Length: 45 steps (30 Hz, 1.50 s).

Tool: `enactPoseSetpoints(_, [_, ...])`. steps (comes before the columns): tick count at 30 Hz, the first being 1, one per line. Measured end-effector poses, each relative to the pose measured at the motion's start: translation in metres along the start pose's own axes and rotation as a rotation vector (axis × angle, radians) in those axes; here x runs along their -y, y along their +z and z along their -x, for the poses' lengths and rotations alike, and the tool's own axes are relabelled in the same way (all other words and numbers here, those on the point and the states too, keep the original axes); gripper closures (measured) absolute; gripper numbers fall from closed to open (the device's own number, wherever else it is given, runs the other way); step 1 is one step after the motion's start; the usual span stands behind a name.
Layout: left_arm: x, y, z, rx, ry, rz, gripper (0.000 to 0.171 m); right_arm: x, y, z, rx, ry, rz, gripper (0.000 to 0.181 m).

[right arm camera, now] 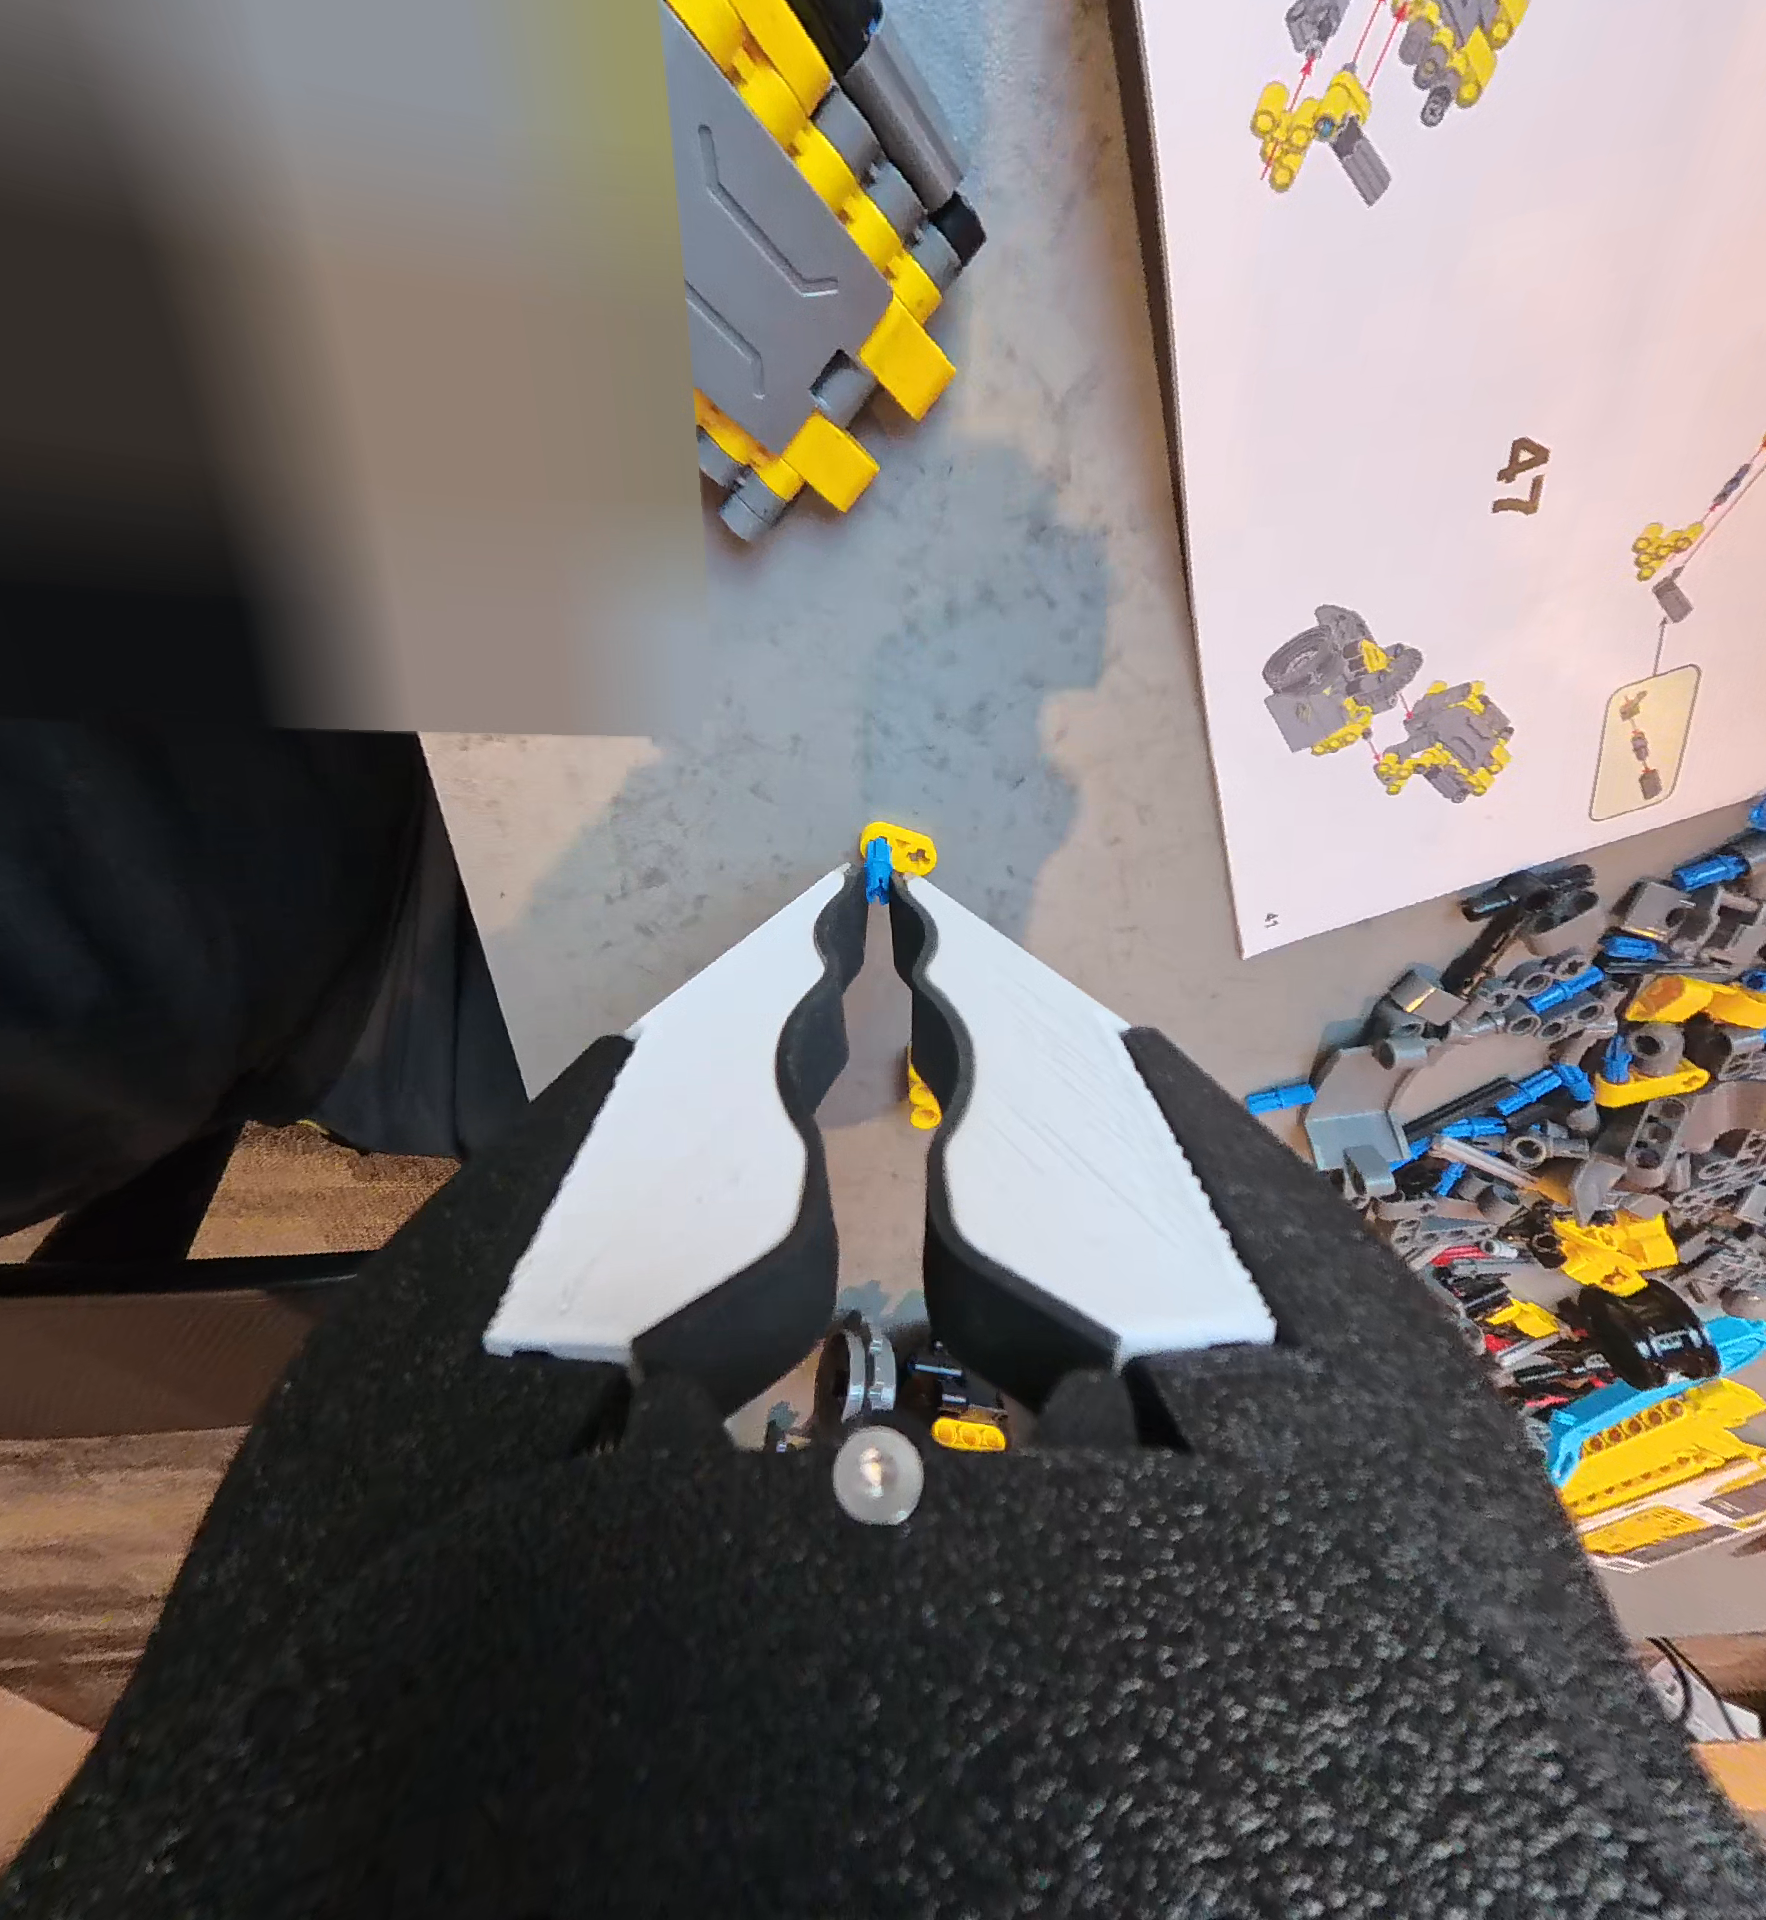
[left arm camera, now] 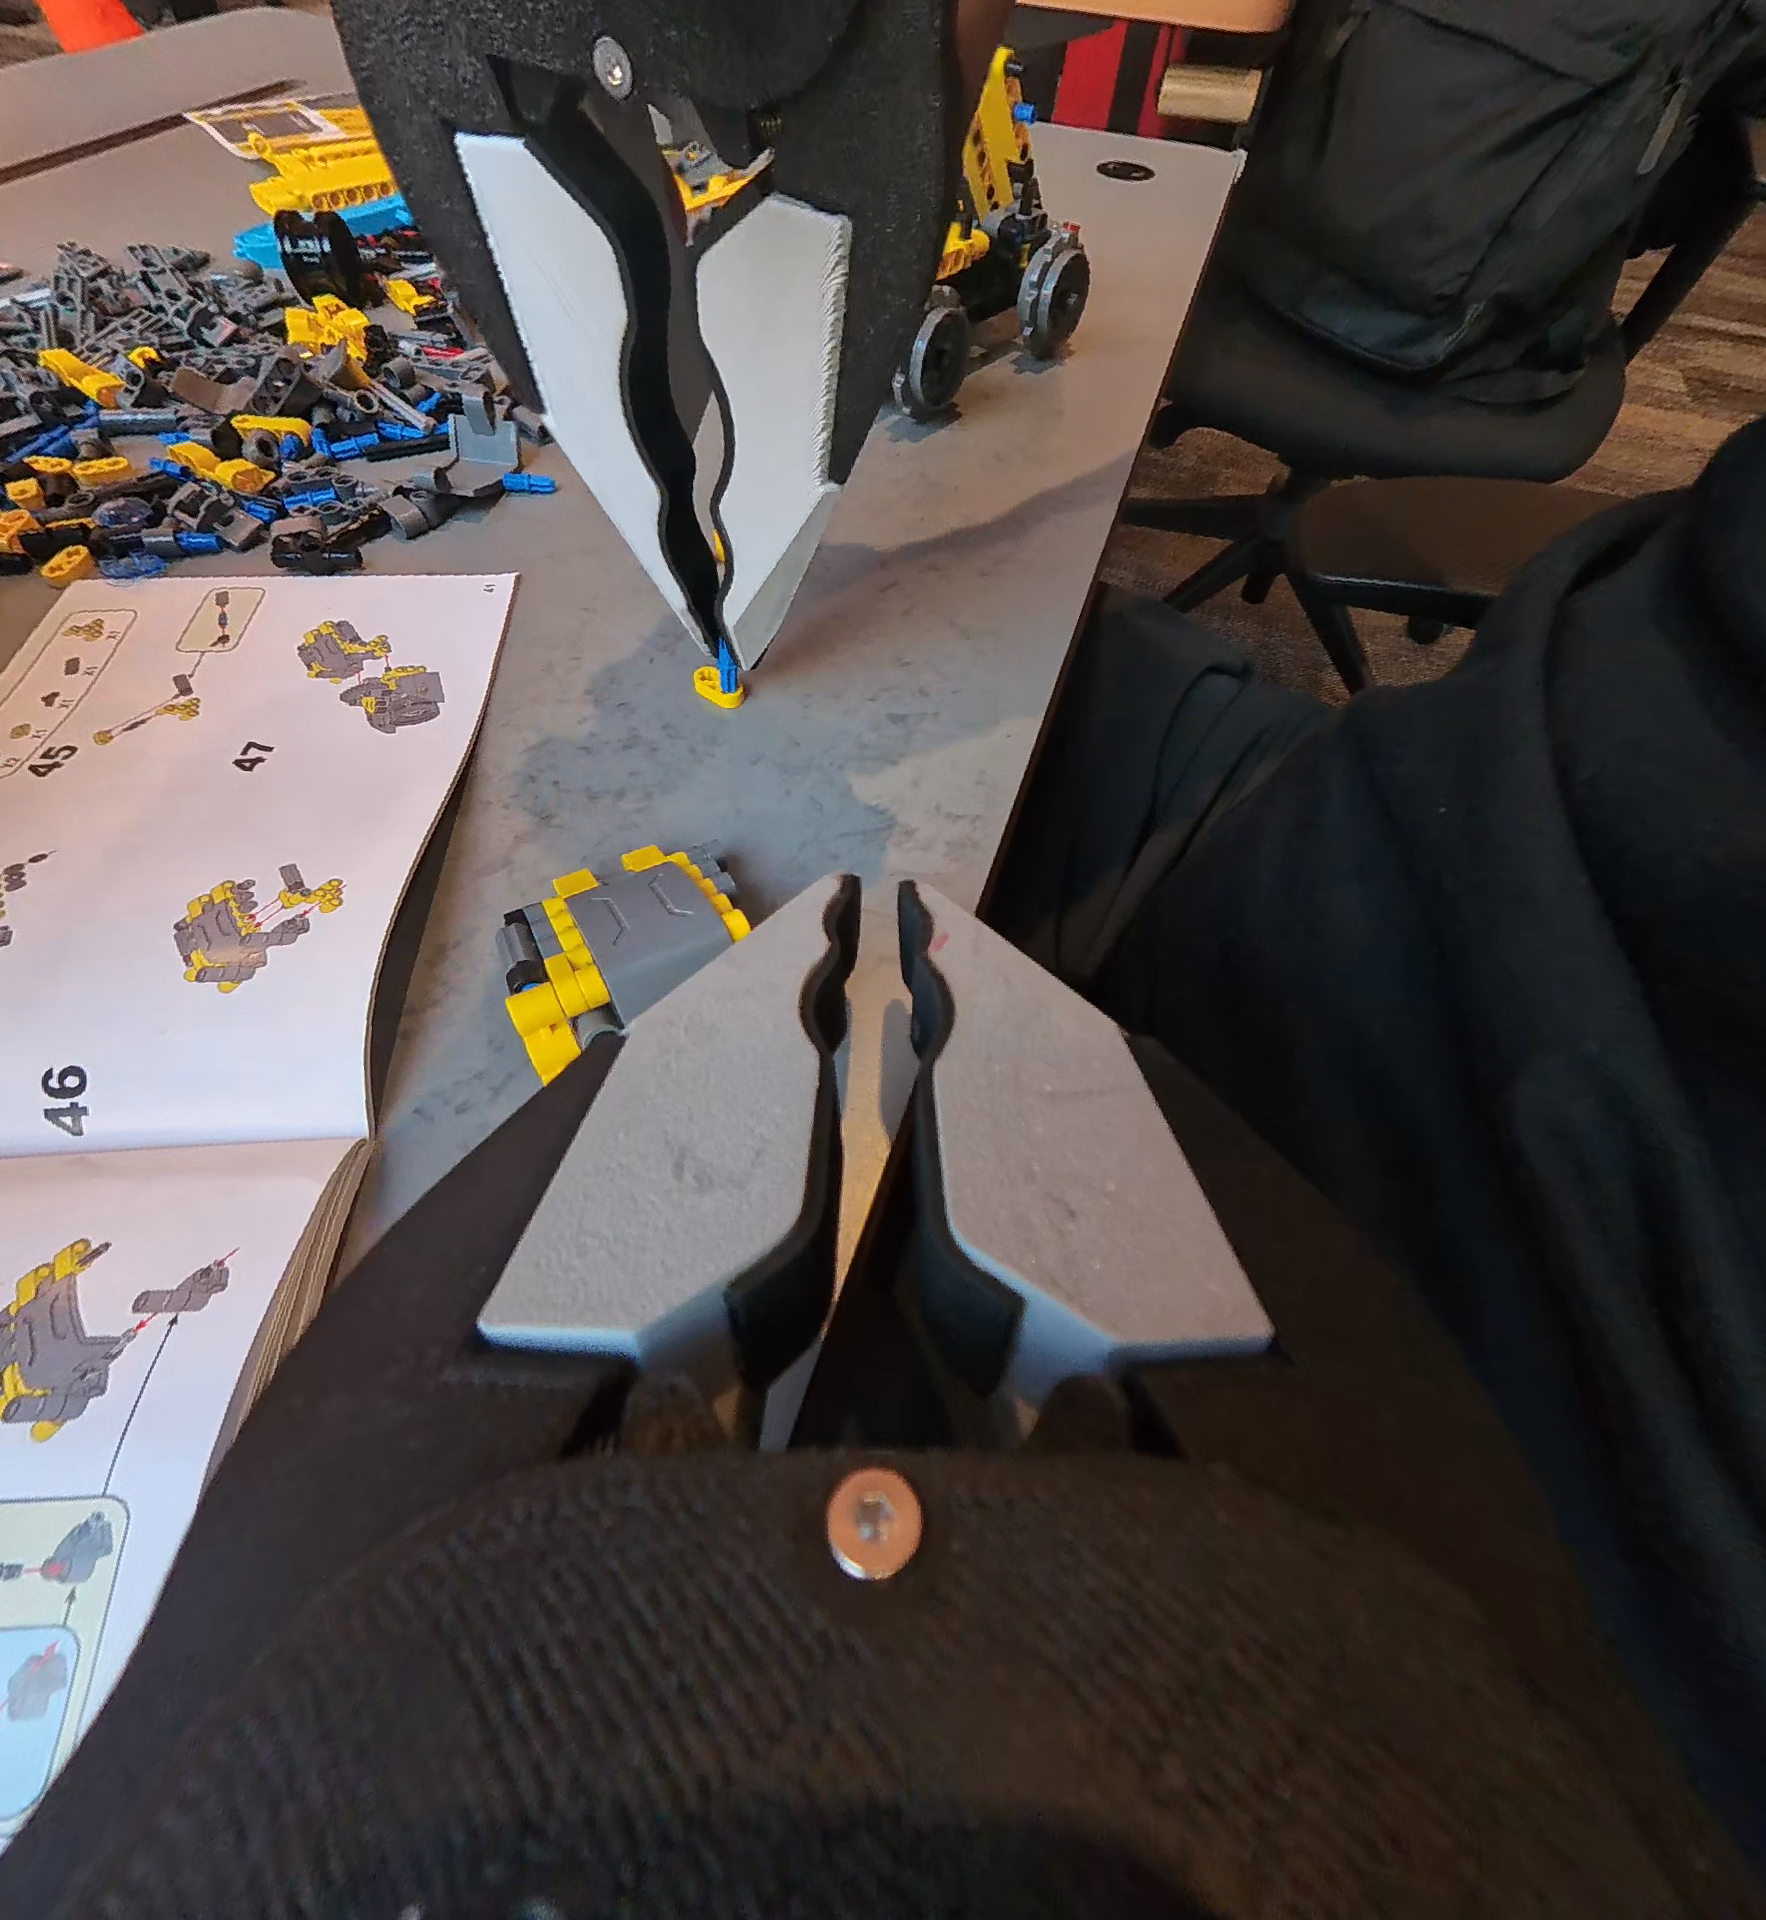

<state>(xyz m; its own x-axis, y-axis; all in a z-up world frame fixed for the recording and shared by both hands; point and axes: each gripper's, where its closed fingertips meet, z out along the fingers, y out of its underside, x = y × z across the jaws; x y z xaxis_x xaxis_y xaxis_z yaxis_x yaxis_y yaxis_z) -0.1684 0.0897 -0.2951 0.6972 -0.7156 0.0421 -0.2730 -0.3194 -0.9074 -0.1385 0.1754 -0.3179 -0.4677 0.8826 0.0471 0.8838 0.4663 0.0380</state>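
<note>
My right gripper is shut on a small blue pin, with the pin's end in a small yellow connector that lies on the grey table. In the left wrist view the right gripper points straight down on that pin and connector. My left gripper hovers near the table's edge with its jaws almost together and nothing in them. A grey and yellow sub-assembly lies just left of its tips; it also shows in the right wrist view.
An open instruction booklet lies beside a pile of loose grey, yellow, blue and black parts. A partly built wheeled model stands at the back. An office chair and a person's dark clothing are beyond the table edge.
</note>
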Motion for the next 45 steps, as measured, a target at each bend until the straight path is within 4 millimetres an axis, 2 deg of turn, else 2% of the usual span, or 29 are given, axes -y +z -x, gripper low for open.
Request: enactPoseSetpoints(45, [-0.0009, 0.0004, -0.0004, -0.003, -0.001, 0.003, 0.167, 0.0033, 0.0005, -0.0003, 0.073, -0.076, 0.082, 0.179])
